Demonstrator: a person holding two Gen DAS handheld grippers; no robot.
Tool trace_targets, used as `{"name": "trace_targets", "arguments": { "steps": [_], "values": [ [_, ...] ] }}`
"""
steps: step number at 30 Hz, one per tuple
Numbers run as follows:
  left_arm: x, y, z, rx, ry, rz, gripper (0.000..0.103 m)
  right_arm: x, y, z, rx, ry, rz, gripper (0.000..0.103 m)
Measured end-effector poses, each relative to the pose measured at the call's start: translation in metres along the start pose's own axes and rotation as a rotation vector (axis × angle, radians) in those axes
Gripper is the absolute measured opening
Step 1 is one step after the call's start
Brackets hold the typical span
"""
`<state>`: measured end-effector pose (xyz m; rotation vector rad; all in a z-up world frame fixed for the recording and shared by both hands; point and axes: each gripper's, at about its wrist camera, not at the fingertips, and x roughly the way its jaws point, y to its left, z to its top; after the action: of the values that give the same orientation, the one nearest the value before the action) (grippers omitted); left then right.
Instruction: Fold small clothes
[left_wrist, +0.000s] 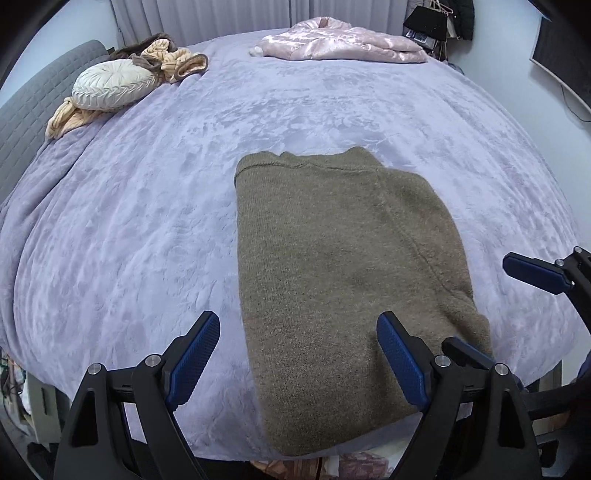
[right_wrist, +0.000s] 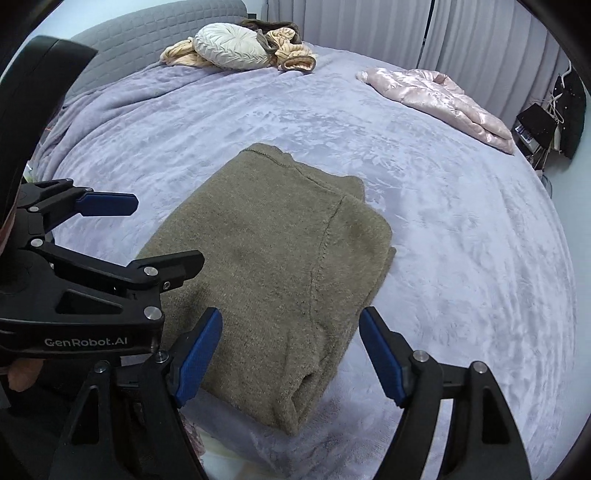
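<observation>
The olive sweater (left_wrist: 332, 266) is lying folded lengthwise at the bed's (left_wrist: 147, 221) near edge. Both grippers, left (left_wrist: 299, 354) and right (right_wrist: 291, 354), are being held open and empty above it, presumably for the next fold.

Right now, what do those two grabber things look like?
Both are alike. The left gripper has black angular frames with triangular cut-outs, silver round bolts, and two long fingers faced with blue ridged pads. The right gripper is built the same way. In the right wrist view, the left gripper's black body carries white lettering, GenRobot.AI. No cables show.
</observation>
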<state>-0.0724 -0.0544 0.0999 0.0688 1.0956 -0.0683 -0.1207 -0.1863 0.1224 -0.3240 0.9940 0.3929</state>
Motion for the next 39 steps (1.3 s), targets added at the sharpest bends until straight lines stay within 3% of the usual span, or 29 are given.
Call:
{"name": "trace_targets", "arguments": {
  "steps": [7, 15, 39],
  "values": [
    [0.001, 0.009, -0.005, -0.064, 0.005, -0.008, 0.088, 0.006, 0.0, -0.002, 0.012, 0.018, 0.005, 0.079],
    [0.005, 0.005, -0.002, -0.044, 0.021, 0.058, 0.088, 0.009, -0.001, 0.0, 0.012, 0.026, -0.002, 0.079],
    [0.013, 0.003, 0.011, -0.033, 0.022, 0.049, 0.088, 0.023, -0.009, 0.014, 0.016, 0.053, 0.01, 0.079]
  ]
}}
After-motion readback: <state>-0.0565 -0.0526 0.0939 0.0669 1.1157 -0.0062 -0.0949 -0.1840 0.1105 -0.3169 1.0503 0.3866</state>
